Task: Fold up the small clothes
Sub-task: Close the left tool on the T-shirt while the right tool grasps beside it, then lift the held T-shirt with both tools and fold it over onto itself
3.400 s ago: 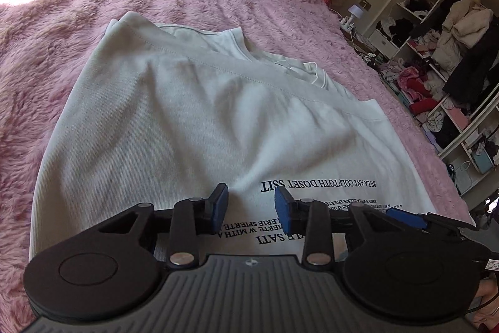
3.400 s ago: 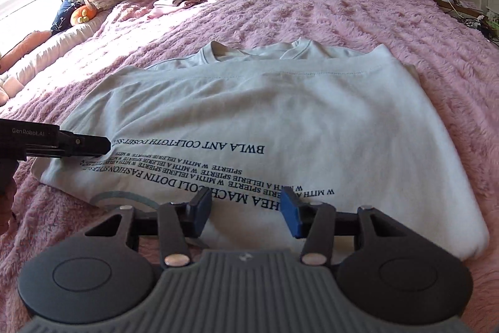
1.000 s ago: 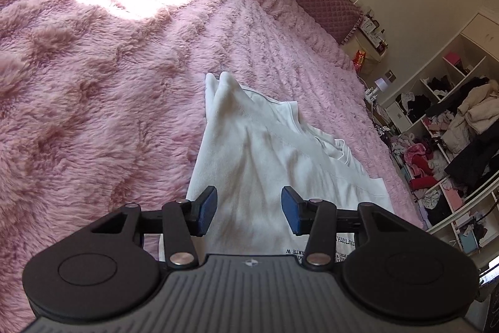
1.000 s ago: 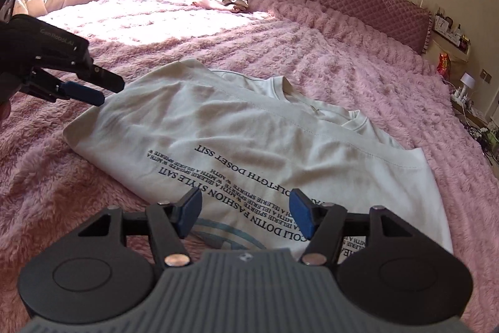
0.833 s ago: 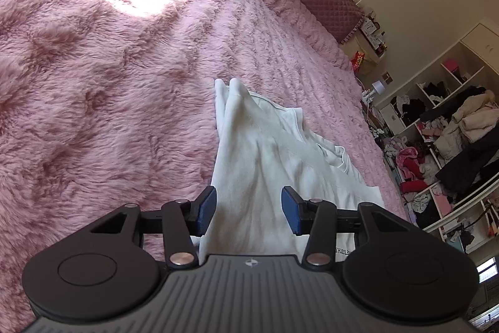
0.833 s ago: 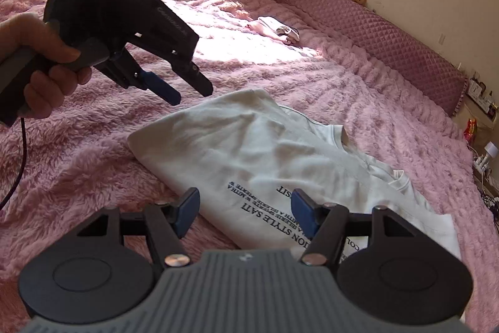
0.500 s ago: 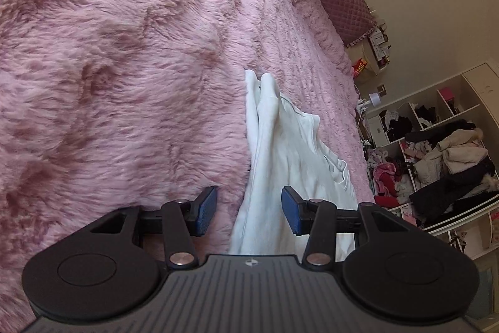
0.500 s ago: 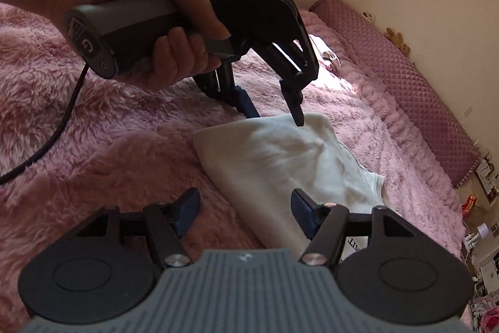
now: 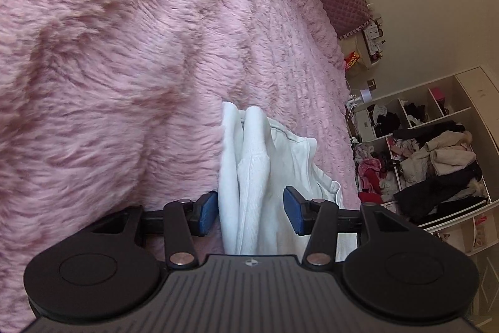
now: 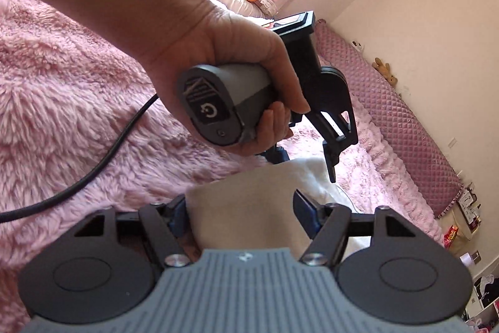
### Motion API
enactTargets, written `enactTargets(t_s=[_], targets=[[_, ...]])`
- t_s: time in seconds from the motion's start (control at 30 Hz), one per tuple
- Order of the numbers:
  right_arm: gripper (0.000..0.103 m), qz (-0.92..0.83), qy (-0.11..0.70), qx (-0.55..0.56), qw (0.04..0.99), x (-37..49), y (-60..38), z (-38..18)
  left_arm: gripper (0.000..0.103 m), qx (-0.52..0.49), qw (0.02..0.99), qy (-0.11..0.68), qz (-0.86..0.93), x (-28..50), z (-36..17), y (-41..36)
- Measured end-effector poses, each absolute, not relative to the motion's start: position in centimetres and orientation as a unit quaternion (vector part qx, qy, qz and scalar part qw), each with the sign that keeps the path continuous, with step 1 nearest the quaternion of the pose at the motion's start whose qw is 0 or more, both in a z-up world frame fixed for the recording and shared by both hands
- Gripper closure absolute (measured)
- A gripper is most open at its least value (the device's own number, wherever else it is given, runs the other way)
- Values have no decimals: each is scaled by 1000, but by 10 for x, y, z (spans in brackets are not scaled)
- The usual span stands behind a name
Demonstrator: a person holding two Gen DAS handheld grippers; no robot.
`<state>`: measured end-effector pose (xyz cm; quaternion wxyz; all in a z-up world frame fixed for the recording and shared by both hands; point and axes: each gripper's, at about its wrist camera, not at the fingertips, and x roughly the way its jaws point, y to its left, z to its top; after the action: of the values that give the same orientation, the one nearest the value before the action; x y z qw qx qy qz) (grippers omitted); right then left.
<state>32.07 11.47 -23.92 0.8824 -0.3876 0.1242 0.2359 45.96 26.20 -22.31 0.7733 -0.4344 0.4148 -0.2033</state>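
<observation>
While both tongs widen, nothing pinched: left tongs (image 9: 249,214) straddle layered side edge of white T-shirt (image 9: 265,170), pads clear; right tongs (image 10: 241,213) likewise straddle shirt edge nearer hem. Shirt location: pink plush bed cover (image 9: 109,67). Hazards: closing catches only top layer; pile snags; left hand (image 10: 237,77) crowds right tongs.

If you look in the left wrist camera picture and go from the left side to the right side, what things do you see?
Fluffy pink blanket → folded white shirt → white shelves stuffed with clothes.
</observation>
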Motion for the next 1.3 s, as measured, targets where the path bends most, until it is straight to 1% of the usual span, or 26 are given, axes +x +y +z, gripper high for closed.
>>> enactTargets(t_s=[0.17,0.23,0.27,0.3,0.33,0.37,0.47,0.63,0.73,0.9,0.97,1.13,1.3], targets=[[39,228,108,-395,883,330,117,-242,46,-450,770,409,-195,473,-229,255],[39,229,108,-393,884,334,117,-241,47,-439,775,411,-193,478,-228,251],[40,230,108,-391,885,335,116,-241,50,-432,779,411,-194,478,-226,250],[51,231,109,-386,886,337,116,-240,53,-426,782,411,-196,478,-224,250],[62,236,114,-380,887,338,115,-239,63,-423,783,415,-188,478,-222,249],[83,244,125,-376,885,336,114,-238,70,-424,782,419,-182,477,-222,250],[89,248,139,-365,886,341,113,-233,78,-442,774,419,-172,472,-222,257],[95,248,156,-313,903,344,102,-213,82,-442,783,404,-168,466,-205,253],[96,242,161,-285,913,348,90,-199,82,-425,799,395,-159,464,-186,241],[98,214,147,-240,935,351,60,-172,82,-405,810,385,-176,463,-152,218],[98,199,144,-219,944,350,44,-161,84,-393,816,385,-178,464,-140,207],[99,155,152,-164,962,343,-5,-143,84,-373,824,380,-195,465,-114,166],[99,109,159,-116,974,341,-64,-133,85,-338,836,375,-216,466,-96,103]])
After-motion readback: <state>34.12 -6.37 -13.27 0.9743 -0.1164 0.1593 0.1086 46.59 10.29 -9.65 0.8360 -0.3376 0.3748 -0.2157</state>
